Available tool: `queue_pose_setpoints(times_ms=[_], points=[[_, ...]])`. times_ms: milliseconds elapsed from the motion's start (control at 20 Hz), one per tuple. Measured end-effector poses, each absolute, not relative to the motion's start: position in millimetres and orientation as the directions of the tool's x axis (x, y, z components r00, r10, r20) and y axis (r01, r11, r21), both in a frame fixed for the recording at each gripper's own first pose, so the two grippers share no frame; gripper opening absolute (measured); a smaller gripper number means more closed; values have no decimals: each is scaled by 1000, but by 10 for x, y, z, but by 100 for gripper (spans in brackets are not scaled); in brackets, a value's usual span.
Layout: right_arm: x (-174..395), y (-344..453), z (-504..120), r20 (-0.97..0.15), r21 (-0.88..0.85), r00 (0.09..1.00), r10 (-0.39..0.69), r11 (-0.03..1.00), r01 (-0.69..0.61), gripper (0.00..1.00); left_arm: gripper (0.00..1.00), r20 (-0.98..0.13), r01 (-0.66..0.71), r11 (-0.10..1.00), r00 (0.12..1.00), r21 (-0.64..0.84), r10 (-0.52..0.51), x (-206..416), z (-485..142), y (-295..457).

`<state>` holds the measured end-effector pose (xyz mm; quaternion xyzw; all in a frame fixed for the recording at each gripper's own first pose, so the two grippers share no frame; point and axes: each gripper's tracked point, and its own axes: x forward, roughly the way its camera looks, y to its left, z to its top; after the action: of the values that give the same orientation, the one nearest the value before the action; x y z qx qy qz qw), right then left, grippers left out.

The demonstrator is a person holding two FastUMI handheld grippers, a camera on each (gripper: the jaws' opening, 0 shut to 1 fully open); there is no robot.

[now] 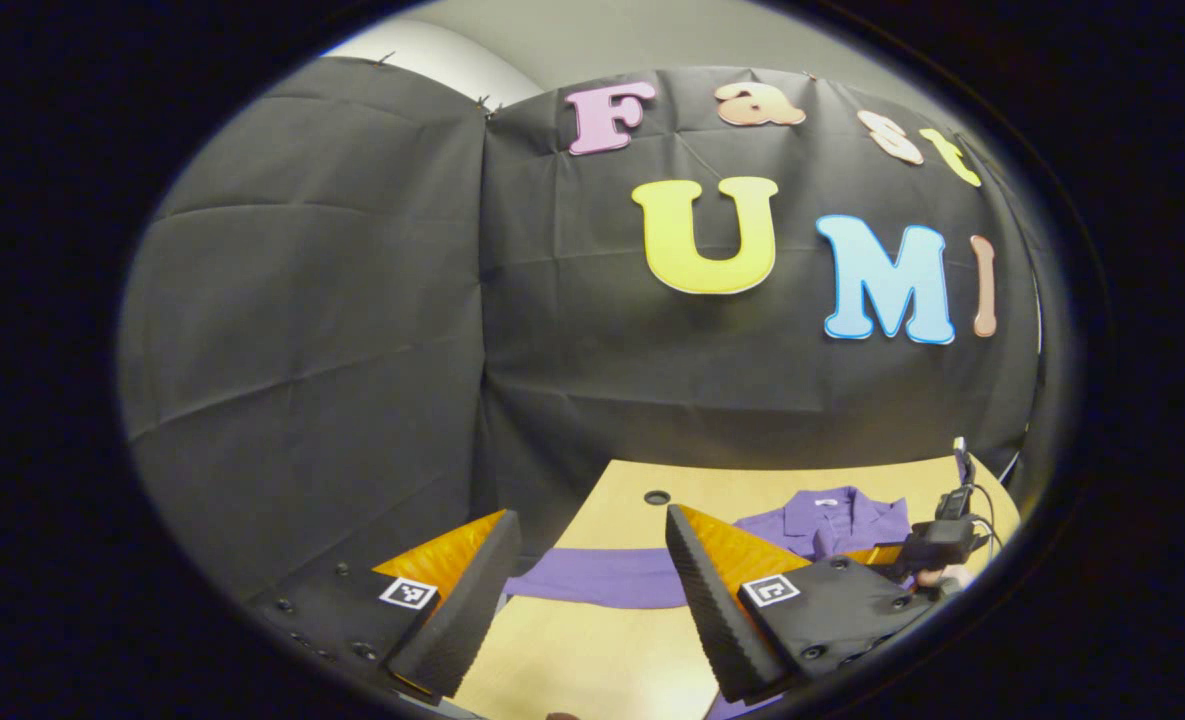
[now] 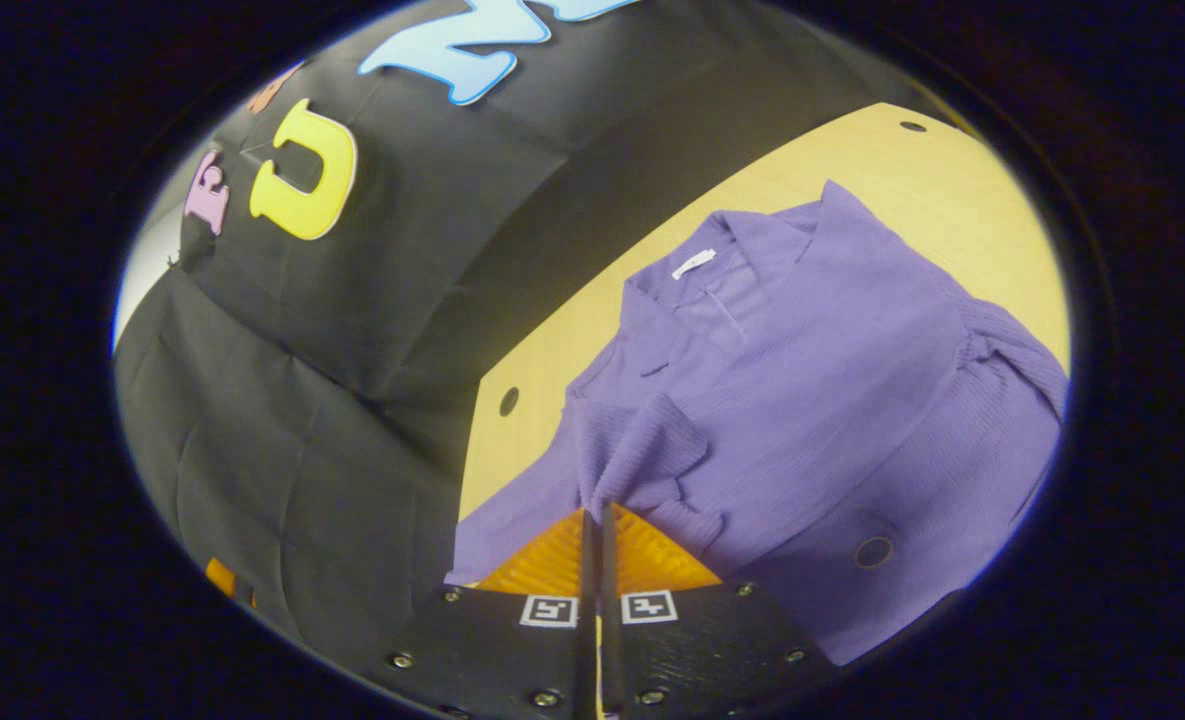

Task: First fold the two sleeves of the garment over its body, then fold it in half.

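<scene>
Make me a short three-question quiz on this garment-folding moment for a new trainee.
1. True or false: the right gripper is shut on a pinch of the purple garment.
2. The left gripper is: A) shut on a sleeve, B) open above the table, C) shut on the collar.
3. Fill in: the garment lies on a ____ table.

Key: 1 true. 2 B. 3 wooden; its light wood top shows beside the garment in both views.

The garment (image 2: 812, 400) runs past the picture's lower right edge.
</scene>
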<state>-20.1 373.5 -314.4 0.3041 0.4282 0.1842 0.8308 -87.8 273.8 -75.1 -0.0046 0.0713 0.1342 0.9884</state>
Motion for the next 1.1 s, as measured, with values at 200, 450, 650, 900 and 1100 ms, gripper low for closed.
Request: queue_pose_setpoints(times_ms=[200, 450, 650, 900, 1100], points=[[-194, 3699, -3115, -601, 655, 567, 563, 754, -55, 34, 94, -157, -268, 963, 952, -14, 262, -837, -820, 2723], [-155, 3613, -3013, -600, 637, 579, 552, 767, -72, 57, 94, -179, -262, 965, 950, -22, 255, -713, -994, 2741], [-178, 3520, -2880, -601, 616, 583, 547, 781, -97, 57, 94, -194, -248, 969, 950, 10, 246, -434, -1258, 2841], [-175, 3337, -2683, -602, 585, 604, 522, 803, -112, 57, 95, -252, -214, 976, 944, 33, 215, 46, -1762, 3003], [-161, 3185, -2585, -619, 554, 609, 496, 825, -108, 57, 96, -303, -223, 974, 926, 38, 224, 487, -2201, 3288]])
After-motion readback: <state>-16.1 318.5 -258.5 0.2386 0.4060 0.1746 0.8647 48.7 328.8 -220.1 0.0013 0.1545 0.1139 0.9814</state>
